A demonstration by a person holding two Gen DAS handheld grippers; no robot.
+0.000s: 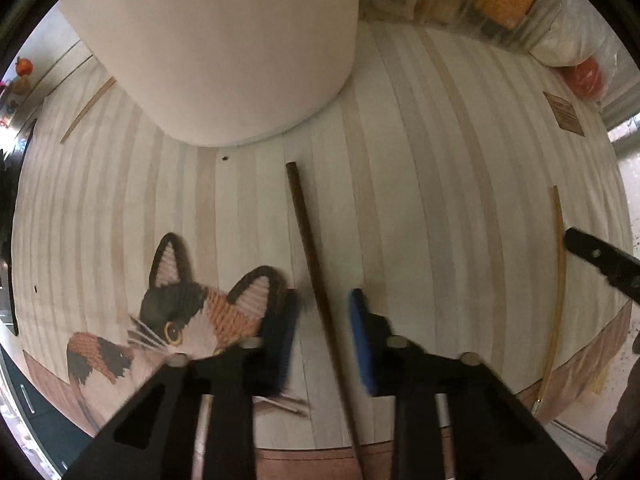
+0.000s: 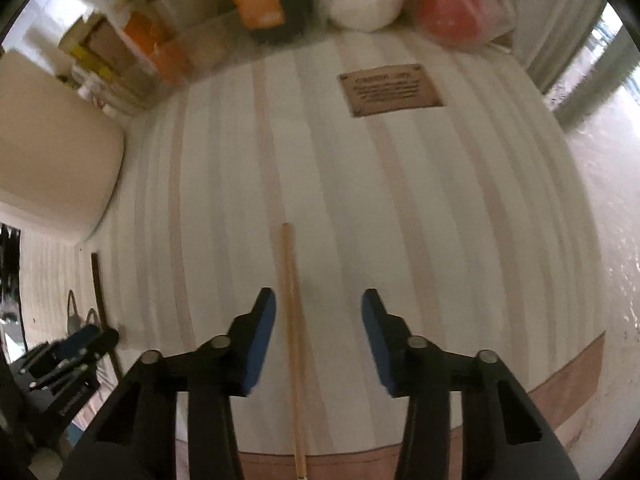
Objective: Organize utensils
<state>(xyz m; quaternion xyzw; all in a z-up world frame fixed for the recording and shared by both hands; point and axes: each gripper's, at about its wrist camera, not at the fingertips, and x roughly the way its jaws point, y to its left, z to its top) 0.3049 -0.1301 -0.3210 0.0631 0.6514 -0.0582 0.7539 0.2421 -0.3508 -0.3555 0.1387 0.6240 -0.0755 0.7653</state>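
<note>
On the striped cloth [image 2: 440, 200], the left gripper [image 1: 324, 336] has its pads spread around a dark chopstick [image 1: 308, 240] without pinching, and the right gripper [image 2: 319, 332] is spread around a light chopstick [image 2: 292, 320], both near a white pot [image 1: 224, 48].

Striped mat [image 1: 400, 200]: lay on the desk [image 2: 600, 240]. Dark chopstick [image 1: 308, 248]: on the mat, between the left tool's [image 1: 324, 340] fingers. Cat-shaped coaster [image 1: 192, 320]: left of that chopstick. Pale chopstick [image 2: 291, 320]: on the mat, between the right tool's [image 2: 318, 344] fingers. Large container [image 1: 224, 48]: behind the dark chopstick. Plaque [image 2: 390, 90]: on the mat, beyond the pale chopstick.
</note>
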